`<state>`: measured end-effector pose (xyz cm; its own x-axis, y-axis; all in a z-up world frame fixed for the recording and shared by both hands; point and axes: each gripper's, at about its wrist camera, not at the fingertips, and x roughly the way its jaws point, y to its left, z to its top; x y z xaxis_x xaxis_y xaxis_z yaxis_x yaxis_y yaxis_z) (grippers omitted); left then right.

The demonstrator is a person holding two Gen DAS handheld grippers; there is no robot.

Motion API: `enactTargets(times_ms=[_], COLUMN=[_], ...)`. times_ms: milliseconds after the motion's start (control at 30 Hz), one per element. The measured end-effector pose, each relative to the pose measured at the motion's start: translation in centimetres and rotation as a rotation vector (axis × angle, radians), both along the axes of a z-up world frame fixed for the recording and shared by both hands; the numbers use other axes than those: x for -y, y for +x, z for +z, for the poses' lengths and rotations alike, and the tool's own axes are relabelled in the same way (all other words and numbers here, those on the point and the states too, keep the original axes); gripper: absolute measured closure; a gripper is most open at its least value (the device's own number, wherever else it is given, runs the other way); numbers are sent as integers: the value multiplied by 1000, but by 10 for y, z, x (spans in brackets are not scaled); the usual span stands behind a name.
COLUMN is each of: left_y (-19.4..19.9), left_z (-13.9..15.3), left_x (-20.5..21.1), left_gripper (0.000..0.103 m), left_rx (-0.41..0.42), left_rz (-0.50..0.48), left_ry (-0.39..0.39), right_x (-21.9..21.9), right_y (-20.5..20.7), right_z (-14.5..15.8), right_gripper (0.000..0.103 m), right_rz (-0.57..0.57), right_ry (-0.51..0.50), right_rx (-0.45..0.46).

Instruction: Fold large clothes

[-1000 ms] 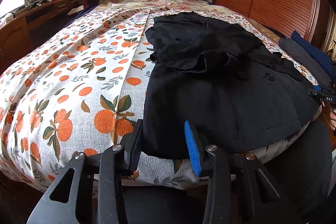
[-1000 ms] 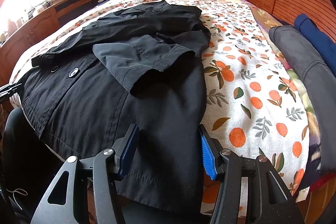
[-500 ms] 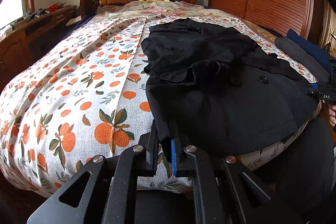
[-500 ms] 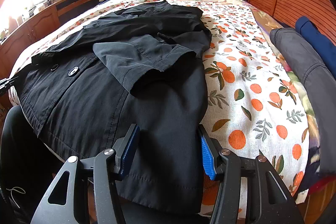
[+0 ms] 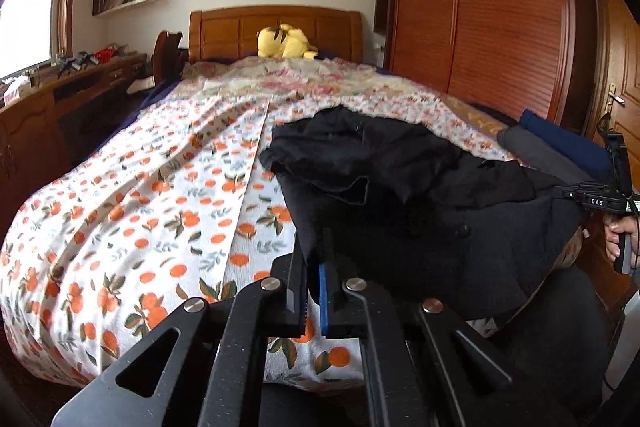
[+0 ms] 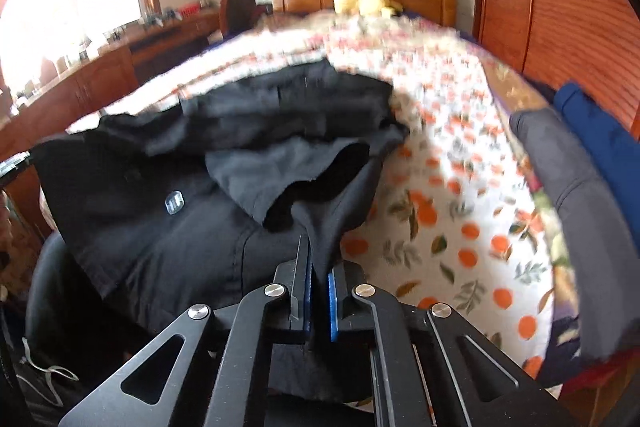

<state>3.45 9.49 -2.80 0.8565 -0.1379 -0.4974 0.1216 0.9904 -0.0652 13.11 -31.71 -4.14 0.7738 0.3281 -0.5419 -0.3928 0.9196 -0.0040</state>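
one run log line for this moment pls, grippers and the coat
left gripper: shut on black coat hem corner | right gripper: shut on hem | coat: on orange-print bedspread, near edge raised

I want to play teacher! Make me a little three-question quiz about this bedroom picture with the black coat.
1. True or false: both tools are shut on the hem of the black button-up coat.
2. What sits by the wooden headboard? A) yellow plush toy B) red pillow C) brown hat
3. Fill in: the white bedspread is printed with ______ fruit.

Key
1. True: the left tool and right tool each pinch the fabric.
2. A, the yellow plush toy.
3. Orange.
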Motion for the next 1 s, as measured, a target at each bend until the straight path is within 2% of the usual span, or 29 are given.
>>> enactTargets(times_ms=[100,267,500,600,700,833,1000], left_y=[-20,-51,-86,-80,-55,-22,31], left_z=[28,66,101,98,81,53,22], left_x=[-1,-2,-13,-15,-20,-22,-17], left_gripper=[99,99,99,99,99,99,99], left_rx=[52,129,210,199,146,78,35], left_rz=[2,-7,22,39,54,65,116], left_ry=[3,21,1,11,-4,-23,46], right_x=[2,6,48,55,49,36,24], right_y=[-21,-58,-110,-117,-102,-62,3], right_z=[24,56,91,85,65,38,10], right_gripper=[98,98,98,98,98,98,98], right_rz=[26,66,84,82,86,80,66], right_ry=[20,-25,54,41,26,21,38], right_rx=[31,78,150,155,127,74,44])
